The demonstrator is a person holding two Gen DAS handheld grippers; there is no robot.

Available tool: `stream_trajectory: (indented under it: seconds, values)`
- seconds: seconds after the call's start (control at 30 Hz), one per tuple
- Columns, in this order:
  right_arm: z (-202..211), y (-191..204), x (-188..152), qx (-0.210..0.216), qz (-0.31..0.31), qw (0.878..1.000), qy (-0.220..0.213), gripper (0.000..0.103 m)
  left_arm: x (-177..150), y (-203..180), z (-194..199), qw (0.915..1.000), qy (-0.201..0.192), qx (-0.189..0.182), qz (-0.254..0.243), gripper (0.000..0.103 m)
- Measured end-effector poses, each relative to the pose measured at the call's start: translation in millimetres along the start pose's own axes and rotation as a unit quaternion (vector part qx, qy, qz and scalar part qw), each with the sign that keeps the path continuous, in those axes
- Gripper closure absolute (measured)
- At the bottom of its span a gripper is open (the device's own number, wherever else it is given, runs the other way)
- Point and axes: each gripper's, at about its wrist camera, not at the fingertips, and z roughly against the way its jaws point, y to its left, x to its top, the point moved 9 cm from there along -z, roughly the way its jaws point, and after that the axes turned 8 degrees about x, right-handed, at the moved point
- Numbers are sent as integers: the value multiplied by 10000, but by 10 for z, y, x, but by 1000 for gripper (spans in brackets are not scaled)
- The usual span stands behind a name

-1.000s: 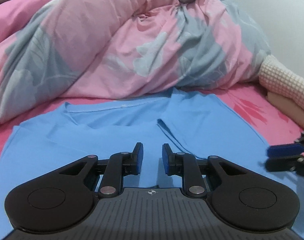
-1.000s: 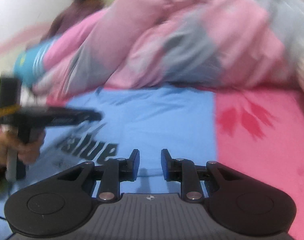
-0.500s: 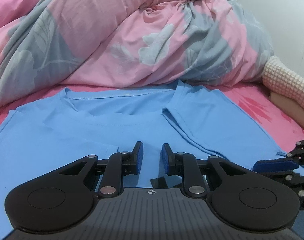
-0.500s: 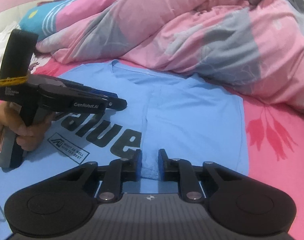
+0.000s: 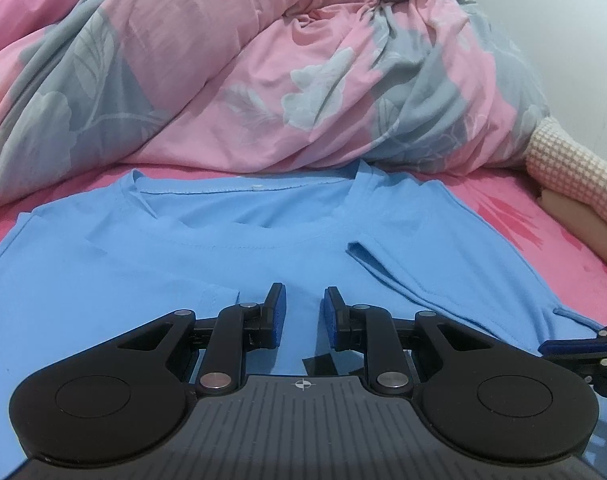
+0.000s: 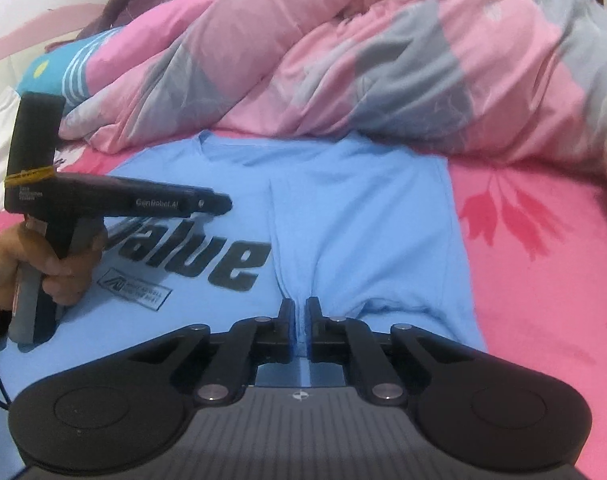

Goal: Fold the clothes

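Both grippers low | R gripper (image 6: pixel 301 320) fingers clamped on tee (image 6: pixel 363 220) fold | L gripper (image 5: pixel 302 316) fingers apart above tee

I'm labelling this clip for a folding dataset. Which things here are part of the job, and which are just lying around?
Part of the job:
blue T-shirt
right gripper, pinching its fabric
left gripper, open above it

Lying about:
pink-and-grey duvet
pink sheet
striped blue pillow

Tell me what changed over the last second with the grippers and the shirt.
The right gripper swung in over the blue shirt, came down to its near edge and closed its fingers on a fold of the cloth. The left gripper moved forward over the shirt, open and holding nothing. The shirt stays flat on the bed; the quilt is unmoved.
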Motion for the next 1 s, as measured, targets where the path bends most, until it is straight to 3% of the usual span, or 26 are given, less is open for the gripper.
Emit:
stream_trajectory:
  seconds: [0.1,0.17,0.37,0.43,0.47,0.6,0.73,0.9,1.0]
  values:
    - [104,28,62,300,-138,9992,-222,83,84,21,-8,9999,-31,17,126,82]
    - [230,-7,127,454,-282,9975,-467,83,185,-34,-38,9999,-45,23,117,82]
    - [379,-638,209,119,-1376,9865,-879,82,440,-382,-399,9997,199,-105,27,82]
    - [313,-810,182,138,-1704,9816,-845,83,424,-426,-591,9990,333,195,-226,82]
    - [259,-858,143,70,-1710,9824,-755,83,401,-407,-652,9979,342,415,-368,80]
    - [203,-1014,-45,-167,-1754,9829,-527,86,369,-281,-614,9959,161,690,-561,78]
    - [339,-1075,-47,-335,-1807,9811,-599,85,345,-186,-584,9959,139,693,-561,78]
    - [335,-832,90,66,-1400,9872,-762,85,372,-172,-548,9944,178,845,-616,78]
    - [169,-702,-96,109,-1068,9941,-160,84,388,-164,-526,9933,201,936,-649,77]
